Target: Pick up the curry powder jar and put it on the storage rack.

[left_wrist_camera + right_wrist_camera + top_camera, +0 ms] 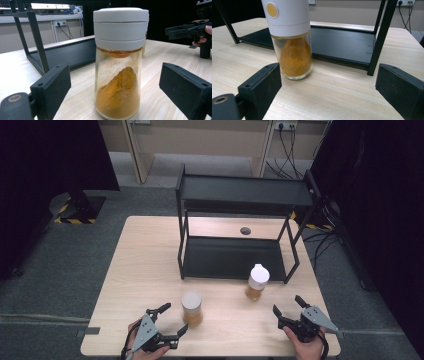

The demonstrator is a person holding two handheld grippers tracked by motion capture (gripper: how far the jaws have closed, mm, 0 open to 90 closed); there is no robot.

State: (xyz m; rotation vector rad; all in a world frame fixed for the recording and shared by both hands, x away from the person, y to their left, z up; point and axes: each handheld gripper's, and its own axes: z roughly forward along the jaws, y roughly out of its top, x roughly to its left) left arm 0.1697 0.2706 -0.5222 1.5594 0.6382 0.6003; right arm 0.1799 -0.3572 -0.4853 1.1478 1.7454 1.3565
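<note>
No readable writing on either jar. Left gripper (167, 321): jaws wide apart, touching nothing; the near spice jar (192, 308) stands upright on the table (135, 270), just ahead between them. Right gripper (288, 306): jaws wide, empty; the far spice jar (257, 282) stands at its eleven o'clock, before the black shelf (240, 192).

My left gripper (113, 87) has its jaws wide apart, and a jar (118, 75) of orange-brown powder stands upright between them, touching neither. Beyond the left jaw I see the rack (62, 53). Past the right jaw, farther off, the right gripper (190, 30).
</note>
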